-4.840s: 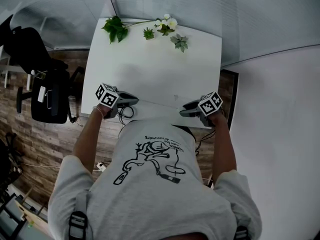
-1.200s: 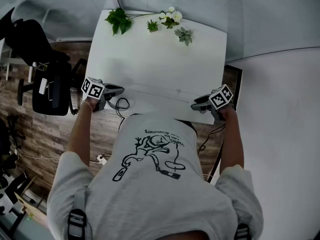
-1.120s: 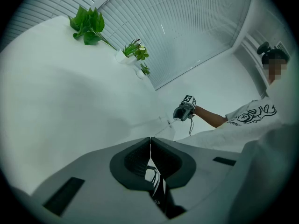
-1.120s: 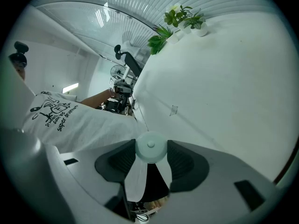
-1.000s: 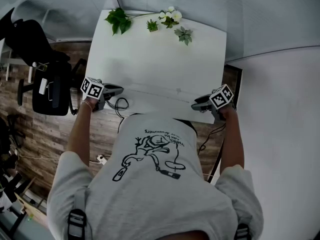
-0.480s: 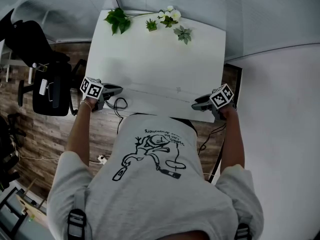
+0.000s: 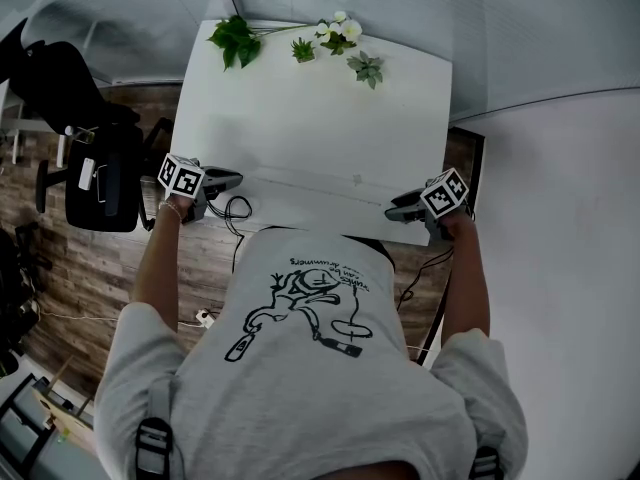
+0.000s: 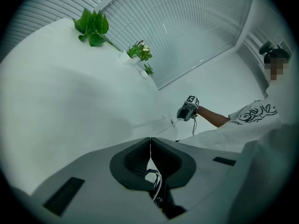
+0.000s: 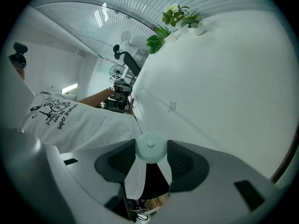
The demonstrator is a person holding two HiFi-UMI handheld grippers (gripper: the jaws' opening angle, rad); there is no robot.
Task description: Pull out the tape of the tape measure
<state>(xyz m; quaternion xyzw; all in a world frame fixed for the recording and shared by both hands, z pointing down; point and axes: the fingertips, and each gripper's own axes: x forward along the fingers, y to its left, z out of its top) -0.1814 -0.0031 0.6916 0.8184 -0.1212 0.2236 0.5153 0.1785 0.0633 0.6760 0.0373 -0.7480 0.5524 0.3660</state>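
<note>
My right gripper (image 7: pixel 390 211) is shut on the round pale green tape measure case (image 9: pixel 150 148), at the right of the white table's (image 7: pixel 310 118) near edge. From the case the white tape (image 7: pixel 310 189) runs along that edge to my left gripper (image 7: pixel 238 179), which is shut on the tape's end. In the left gripper view the tape (image 8: pixel 167 129) shows as a thin line from the closed jaws toward the right gripper (image 8: pixel 187 112). In the right gripper view the tape (image 9: pixel 138 119) stretches away toward the left gripper.
Potted green plants (image 7: pixel 235 40) and white flowers (image 7: pixel 340 31) stand along the table's far edge. A black office chair (image 7: pixel 90 168) stands left of the table on the wood floor. A dark cable (image 7: pixel 240 208) hangs below the left gripper. The person's grey shirt fills the lower head view.
Since the earliest frame both grippers have moved apart, the left one leftward and the right one rightward, with the tape between them. Over the last second nothing has visibly moved.
</note>
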